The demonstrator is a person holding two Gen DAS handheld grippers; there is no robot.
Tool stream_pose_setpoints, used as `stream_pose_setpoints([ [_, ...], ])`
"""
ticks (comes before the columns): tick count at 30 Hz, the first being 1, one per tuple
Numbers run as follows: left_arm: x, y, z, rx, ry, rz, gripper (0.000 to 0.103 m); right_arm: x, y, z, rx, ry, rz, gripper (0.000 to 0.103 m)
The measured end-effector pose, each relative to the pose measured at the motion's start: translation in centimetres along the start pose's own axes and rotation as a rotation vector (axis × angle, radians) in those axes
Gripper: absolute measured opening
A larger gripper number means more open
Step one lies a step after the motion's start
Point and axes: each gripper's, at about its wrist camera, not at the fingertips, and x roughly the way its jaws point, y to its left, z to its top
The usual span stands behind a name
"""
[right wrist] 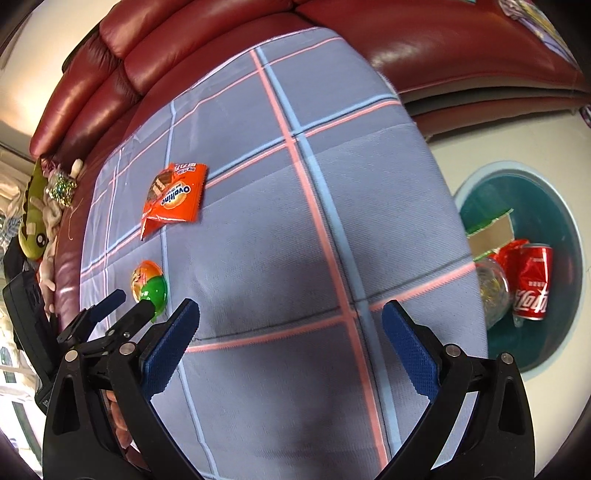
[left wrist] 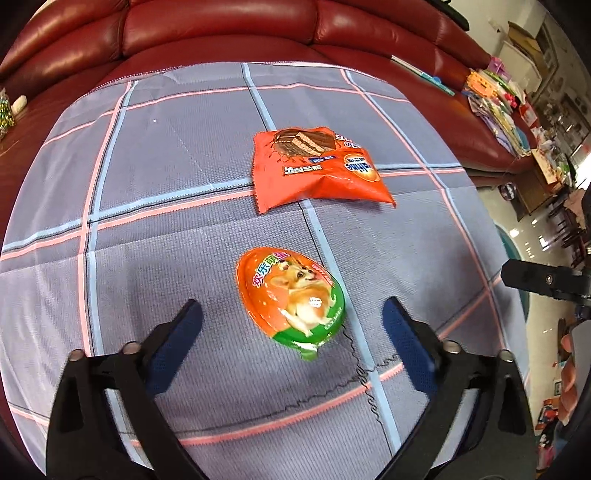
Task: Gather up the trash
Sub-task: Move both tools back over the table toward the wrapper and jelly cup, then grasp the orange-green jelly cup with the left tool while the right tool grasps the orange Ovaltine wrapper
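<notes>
An egg-shaped orange and green toy package with a dog picture (left wrist: 291,297) lies on the checked cloth (left wrist: 166,166), just ahead of my open, empty left gripper (left wrist: 291,314). An orange Ovaltine wrapper (left wrist: 317,166) lies farther back. In the right wrist view the egg package (right wrist: 149,284) and the wrapper (right wrist: 173,197) sit at the left, with the left gripper (right wrist: 129,304) open beside the egg. My right gripper (right wrist: 291,314) is open and empty over bare cloth. A teal bin (right wrist: 546,184) on the floor at the right holds a red Coca-Cola can (right wrist: 532,284), cardboard and a clear wrapper.
The cloth covers a red leather sofa (left wrist: 221,26). Stationery and packets (left wrist: 495,96) lie on the sofa's right part. A green plush toy (right wrist: 33,221) and beads sit at the sofa's left end. The right gripper's tip (left wrist: 543,280) shows at the right edge of the left wrist view.
</notes>
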Motion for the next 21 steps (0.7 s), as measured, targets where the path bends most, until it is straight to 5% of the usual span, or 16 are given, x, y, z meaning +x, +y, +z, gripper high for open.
stream_pose_setpoints([
  [3, 0.3, -0.5, 0.1, 0.032, -0.017, 0.044, 0.076, 0.5, 0.3, 0.3, -0.007, 0.008, 0.003, 0.099],
  [8, 0.8, -1.6, -0.2, 0.085, -0.026, 0.086, 0.076, 1.1, 0.7, 0.8, -0.011, 0.011, 0.007, 0.099],
  [11, 0.5, -1.8, -0.4, 0.115, -0.063, 0.11, 0.053, 1.6, 1.0, 0.9, -0.019, 0.016, -0.001, 0.099],
  [21, -1.5, 2.7, -0.1, 0.029, -0.083, 0.019, 0.052, 3.7, 5.4, 2.9, -0.104, 0.021, -0.005, 0.099],
])
